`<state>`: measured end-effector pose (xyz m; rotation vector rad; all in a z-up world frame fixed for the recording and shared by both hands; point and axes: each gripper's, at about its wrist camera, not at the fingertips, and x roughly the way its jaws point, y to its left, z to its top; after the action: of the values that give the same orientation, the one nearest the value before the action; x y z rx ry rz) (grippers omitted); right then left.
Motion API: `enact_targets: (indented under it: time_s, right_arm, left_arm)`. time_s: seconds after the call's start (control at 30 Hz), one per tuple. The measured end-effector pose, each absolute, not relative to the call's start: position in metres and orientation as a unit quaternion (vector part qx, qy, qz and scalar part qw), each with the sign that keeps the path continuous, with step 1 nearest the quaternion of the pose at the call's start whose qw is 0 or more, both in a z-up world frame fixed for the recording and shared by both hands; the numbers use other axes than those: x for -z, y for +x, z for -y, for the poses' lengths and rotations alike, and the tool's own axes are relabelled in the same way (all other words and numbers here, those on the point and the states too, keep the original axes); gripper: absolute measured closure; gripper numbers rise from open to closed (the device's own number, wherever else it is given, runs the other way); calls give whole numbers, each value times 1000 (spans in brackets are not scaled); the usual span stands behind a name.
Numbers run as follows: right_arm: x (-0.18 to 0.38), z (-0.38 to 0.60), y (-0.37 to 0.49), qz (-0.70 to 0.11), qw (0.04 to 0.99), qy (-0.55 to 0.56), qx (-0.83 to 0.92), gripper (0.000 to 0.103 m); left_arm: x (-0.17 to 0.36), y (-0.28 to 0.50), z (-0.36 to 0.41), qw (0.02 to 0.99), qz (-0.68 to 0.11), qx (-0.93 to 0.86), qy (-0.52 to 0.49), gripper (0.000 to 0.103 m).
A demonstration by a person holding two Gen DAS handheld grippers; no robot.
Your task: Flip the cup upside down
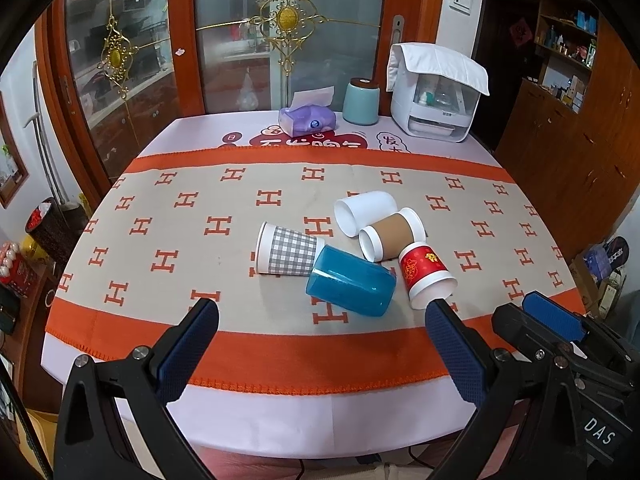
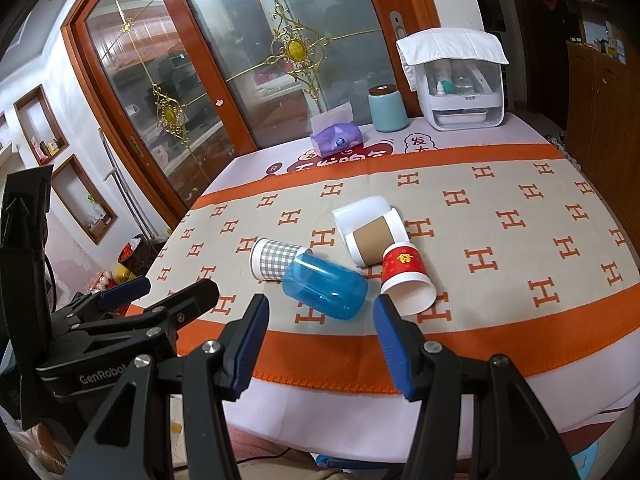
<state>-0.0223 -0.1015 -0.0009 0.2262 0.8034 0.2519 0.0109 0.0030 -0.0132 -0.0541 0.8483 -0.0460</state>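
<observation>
On the H-patterned woven cloth (image 1: 168,240), left wrist view: five cups lie tipped in a cluster – translucent blue plastic cup (image 1: 350,286), gingham paper cup (image 1: 288,250), red one (image 1: 426,272). Left gripper (image 1: 322,310) gapes wide, empty. Right wrist view: right gripper (image 2: 320,306) spread wide before the blue cup; "GenRobot" on the left gripper's body

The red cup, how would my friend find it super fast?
Look at the table's beige cloth with orange H letters. Five cups lie tipped in its middle. The red paper cup with gold pictures is the rightmost, its white mouth facing the near edge; it's the only red one.
</observation>
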Motion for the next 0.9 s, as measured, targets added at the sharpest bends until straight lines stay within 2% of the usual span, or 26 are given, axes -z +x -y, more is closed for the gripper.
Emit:
enact_targets:
  time_s: [0.77,0.9]
  right_arm:
    - [-2,103,-18,-393,905,113,-118,48]
    - [-5,107,-12,-393,906,113,-106,49]
  left_arm:
    - [8,21,-3,908,-415,47,-35,1]
    - [7,34,-1,903,-422,77,-10,1]
